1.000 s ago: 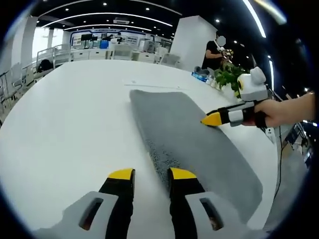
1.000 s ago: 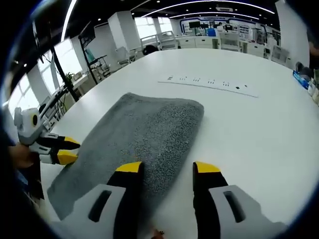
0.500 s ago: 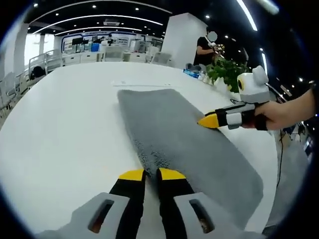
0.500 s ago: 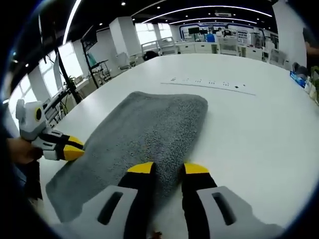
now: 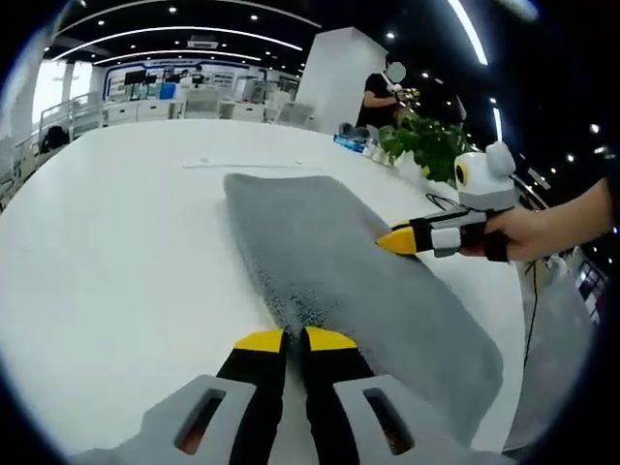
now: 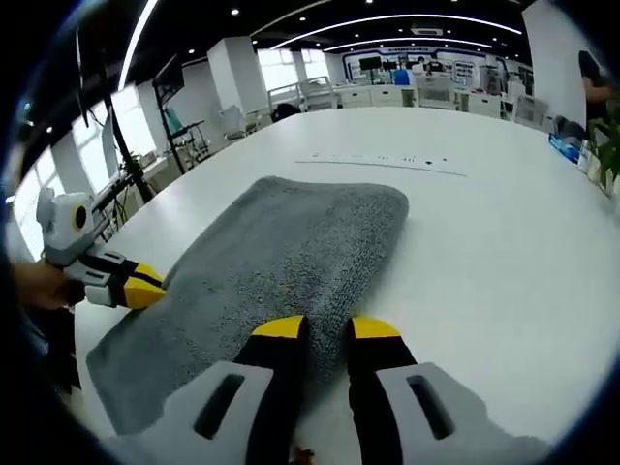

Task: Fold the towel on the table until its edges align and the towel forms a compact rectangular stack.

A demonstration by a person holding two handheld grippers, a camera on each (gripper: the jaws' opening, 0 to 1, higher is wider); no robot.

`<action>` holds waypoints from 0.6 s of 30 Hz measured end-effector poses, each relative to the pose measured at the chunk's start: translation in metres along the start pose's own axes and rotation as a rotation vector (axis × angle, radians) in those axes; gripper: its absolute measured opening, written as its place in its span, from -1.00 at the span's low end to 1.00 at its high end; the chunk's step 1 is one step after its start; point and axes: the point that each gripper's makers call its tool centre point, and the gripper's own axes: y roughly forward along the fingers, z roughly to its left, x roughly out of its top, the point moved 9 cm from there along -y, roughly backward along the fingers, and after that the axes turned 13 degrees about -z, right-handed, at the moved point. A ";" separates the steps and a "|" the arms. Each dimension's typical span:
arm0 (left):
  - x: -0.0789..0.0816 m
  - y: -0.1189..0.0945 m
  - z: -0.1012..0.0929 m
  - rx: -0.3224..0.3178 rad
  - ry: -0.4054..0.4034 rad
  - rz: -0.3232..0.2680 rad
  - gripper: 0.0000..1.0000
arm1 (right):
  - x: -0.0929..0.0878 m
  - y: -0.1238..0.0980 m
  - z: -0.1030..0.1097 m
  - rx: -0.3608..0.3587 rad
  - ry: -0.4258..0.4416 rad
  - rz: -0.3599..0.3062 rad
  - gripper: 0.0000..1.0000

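Note:
A grey towel (image 5: pixel 329 252) lies flat as a long strip on the white table (image 5: pixel 116 242). My left gripper (image 5: pixel 294 339) sits low at the towel's near long edge, its yellow-tipped jaws pressed together on that edge. From the right, my right gripper (image 5: pixel 387 240) comes in, held by a hand (image 5: pixel 533 232), with its tips together on the opposite long edge. In the right gripper view the towel (image 6: pixel 271 242) runs away from my right gripper (image 6: pixel 327 327), which pinches its edge. The left gripper (image 6: pixel 155 281) touches the far edge there.
A thin strip with sockets (image 5: pixel 247 165) lies on the table beyond the towel (image 6: pixel 378 162). A green plant (image 5: pixel 426 145) and blue items (image 5: pixel 354 142) stand at the table's far right edge. A person (image 5: pixel 373 97) stands behind them. Bare table (image 6: pixel 484 252) spreads beside the towel.
Both pairs of jaws stood open a second ago and have closed onto the towel's two long edges. The towel itself lies as before.

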 end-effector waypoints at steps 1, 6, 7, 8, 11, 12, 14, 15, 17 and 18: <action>0.000 0.002 -0.005 -0.009 0.004 0.002 -0.88 | 0.000 -0.003 -0.002 -0.004 -0.003 0.002 -0.71; -0.002 0.008 -0.027 -0.037 0.023 0.012 -0.89 | -0.006 -0.020 -0.013 -0.039 -0.001 -0.002 -0.71; -0.003 0.009 -0.030 -0.043 0.026 0.012 -0.89 | -0.008 -0.024 -0.016 -0.045 0.003 -0.006 -0.71; -0.004 0.010 -0.034 -0.054 0.028 0.011 -0.89 | -0.009 -0.027 -0.017 -0.050 0.006 -0.009 -0.71; -0.006 0.012 -0.039 -0.074 0.032 0.008 -0.89 | -0.011 -0.036 -0.022 -0.062 0.021 -0.013 -0.71; -0.006 0.013 -0.040 -0.077 0.031 0.008 -0.89 | -0.012 -0.037 -0.022 -0.063 0.023 -0.013 -0.70; -0.006 0.014 -0.043 -0.084 0.037 0.012 -0.89 | -0.013 -0.040 -0.023 -0.073 0.029 -0.016 -0.70; -0.006 0.015 -0.044 -0.084 0.041 0.013 -0.89 | -0.013 -0.041 -0.021 -0.080 0.023 -0.015 -0.70; -0.005 0.015 -0.044 -0.080 0.047 0.017 -0.89 | -0.011 -0.040 -0.018 -0.082 0.003 -0.013 -0.71; -0.006 0.014 -0.044 -0.079 0.049 0.018 -0.89 | -0.011 -0.040 -0.018 -0.080 -0.003 -0.011 -0.70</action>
